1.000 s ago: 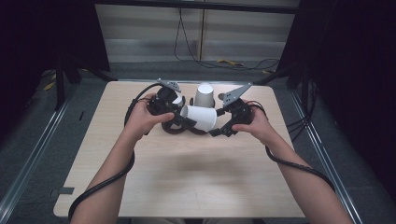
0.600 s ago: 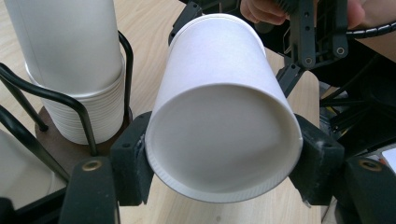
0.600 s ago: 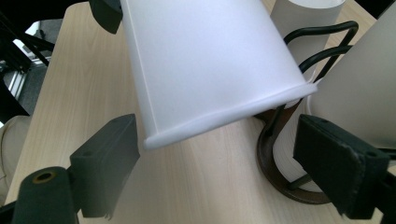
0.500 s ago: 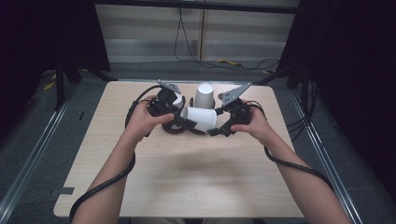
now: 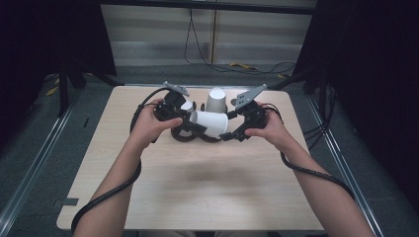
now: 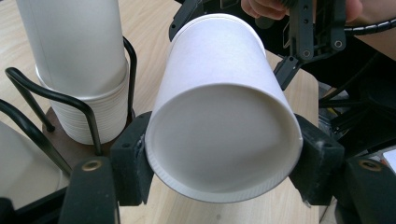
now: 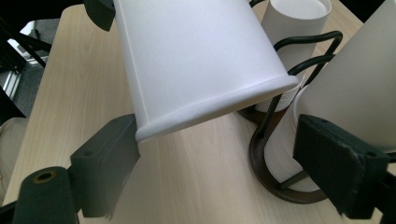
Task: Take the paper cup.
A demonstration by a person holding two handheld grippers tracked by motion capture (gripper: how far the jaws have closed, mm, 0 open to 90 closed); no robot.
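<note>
pale wood surface [image 5: 197, 197], dark floor around it. toward its far edge, near the middle, the left hand-held gripper [image 6: 219, 154] pinches a plain white paper cup [image 6: 224, 116] by its rim end, pads on both sides. the cup lies on its side, long axis across the surface, open mouth toward the left hand-held gripper. the right hand-held gripper [image 7: 233, 158] is spread, one pad touching the cup's rim. beyond, stacks of white cups [image 5: 216, 100] stand in a black wire holder [image 7: 280, 182].

White cups, black wire, pale wood.
Your paper cup [image 6: 219, 93] is plain white, the rack [image 7: 285, 70] black wire on brown, the table [image 5: 197, 187] light woodgrain.
</note>
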